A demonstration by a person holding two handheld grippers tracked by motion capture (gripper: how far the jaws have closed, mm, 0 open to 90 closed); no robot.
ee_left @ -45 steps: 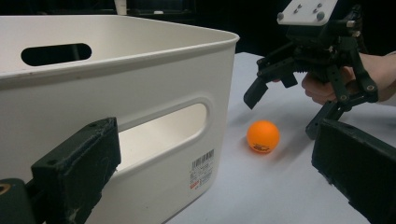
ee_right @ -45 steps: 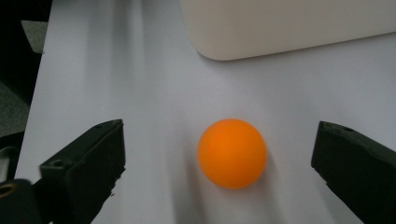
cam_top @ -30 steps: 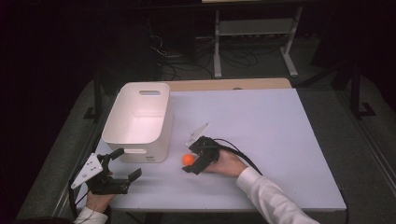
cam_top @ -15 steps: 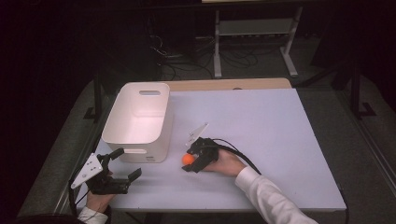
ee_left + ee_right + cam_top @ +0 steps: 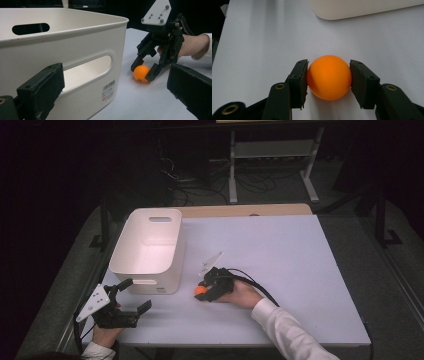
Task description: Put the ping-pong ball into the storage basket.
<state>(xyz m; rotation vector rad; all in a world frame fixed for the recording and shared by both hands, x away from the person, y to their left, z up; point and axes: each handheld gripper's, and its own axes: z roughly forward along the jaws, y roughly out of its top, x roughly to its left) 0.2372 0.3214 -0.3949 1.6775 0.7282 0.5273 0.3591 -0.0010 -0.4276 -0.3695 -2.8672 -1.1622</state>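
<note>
Here, the white table (image 5: 300, 270) spreads widest under me. The white bin (image 5: 147, 252) stands on it toward ten o'clock from its middle, a barcode label (image 5: 109, 88) on the wall that faces me. My left gripper (image 5: 125, 307) sits at about seven o'clock, near the table's front edge and just short of the bin; its jaws stand wide apart with nothing between them. My right gripper (image 5: 204, 292) lies near six o'clock, at four o'clock from the bin. Its jaws have just been closing and now press both sides of the orange ball (image 5: 329, 77), which rests on the table surface between them.
</note>
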